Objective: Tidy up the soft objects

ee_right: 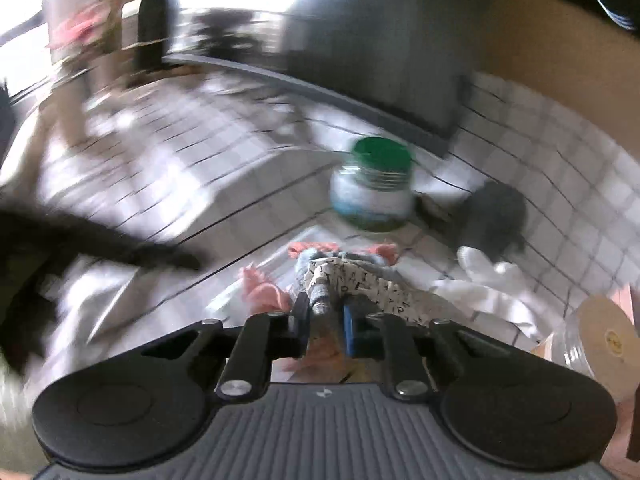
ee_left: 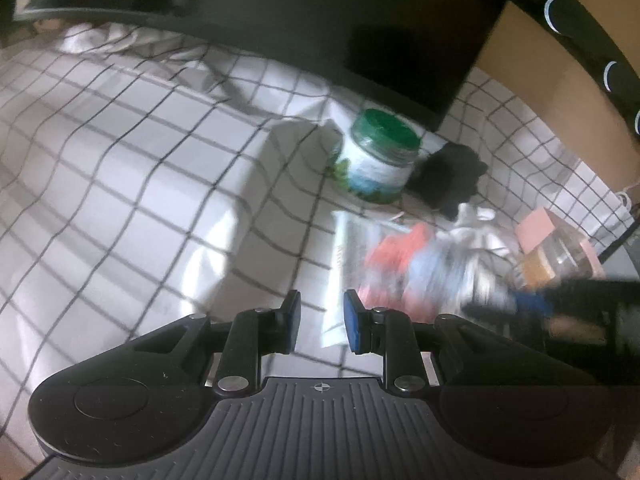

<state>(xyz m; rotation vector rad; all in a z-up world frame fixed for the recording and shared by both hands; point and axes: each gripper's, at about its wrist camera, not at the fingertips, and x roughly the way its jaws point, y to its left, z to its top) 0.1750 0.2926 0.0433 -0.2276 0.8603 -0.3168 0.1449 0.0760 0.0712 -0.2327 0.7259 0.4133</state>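
Covering the whole worktop was a white cloth with a black grid (ee_left: 120, 200), rumpled near the back, where a large dark panel (ee_left: 320, 12) stood over it. On the cloth, a jar with a green lid (ee_left: 376, 160) stood upright near the panel's lower corner, and a dark crumpled soft item (ee_left: 448, 176) lay just beside it, on the jar's right in both views. A white soft piece (ee_right: 492, 292) sprawled nearer the cameras, close to the dark one.

The rag doll (ee_right: 352, 280), with pink-orange yarn hair and a letter-printed cream garment, was the thing being handled. It lay in front of the jar, and the right claw (ee_right: 326, 316) was pressed in on a thin grey part of it, pinching it between the black and blue pads. In the left wrist view the doll showed only as a red, blue and white smear (ee_left: 416, 264) to the right, partly over a clear flat packet (ee_left: 344, 272).

The left claw (ee_left: 320, 320) hung above the cloth with its fingers spread a little apart and nothing between them. A clear container with a tan lid (ee_right: 600, 344) sat at the far right edge of the right wrist view. Heavy blur hid finer detail.
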